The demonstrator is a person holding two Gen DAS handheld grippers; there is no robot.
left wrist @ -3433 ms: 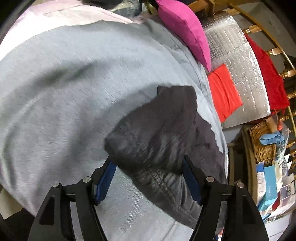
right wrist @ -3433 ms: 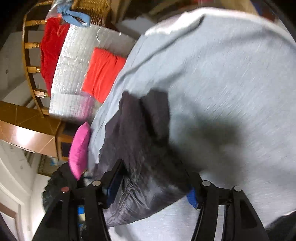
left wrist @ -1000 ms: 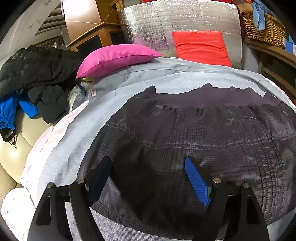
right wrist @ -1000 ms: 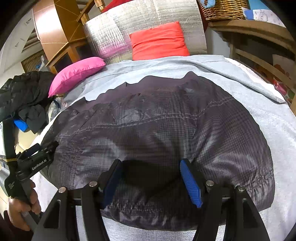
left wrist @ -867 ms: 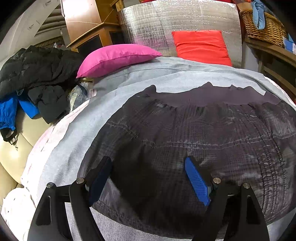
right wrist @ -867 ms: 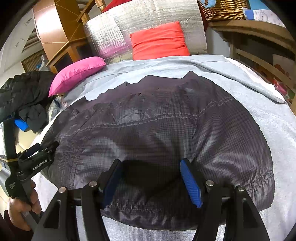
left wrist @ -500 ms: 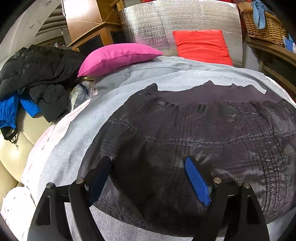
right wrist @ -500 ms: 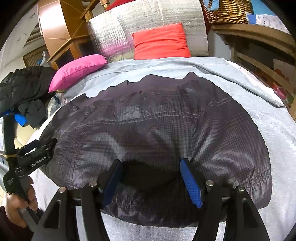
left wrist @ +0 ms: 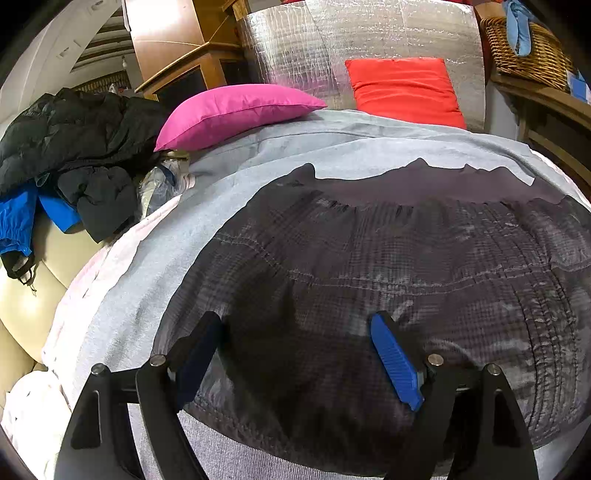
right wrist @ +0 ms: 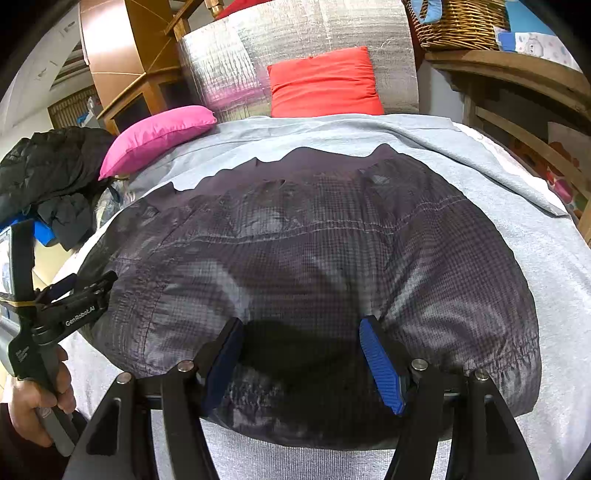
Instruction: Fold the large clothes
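Note:
A dark grey checked garment (left wrist: 406,258) lies folded flat on the grey bed cover (left wrist: 332,147); it also shows in the right wrist view (right wrist: 314,251). My left gripper (left wrist: 295,354) is open, its fingers over the garment's near left part. My right gripper (right wrist: 299,358) is open, its fingers over the garment's near right part. The left gripper (right wrist: 70,295) also shows from the side in the right wrist view, at the garment's left edge, held by a hand (right wrist: 33,398).
A pink pillow (left wrist: 232,110) and a red cushion (left wrist: 402,88) lie at the far end against a silver padded panel (left wrist: 351,40). Black and blue jackets (left wrist: 62,147) are piled at the left. A wicker basket (right wrist: 458,26) stands on a wooden shelf (right wrist: 517,74) at the right.
3.4 s ago both grippers looked down at a smaller bundle of the garment. Over the last second the garment lies spread and both open grippers have barely shifted.

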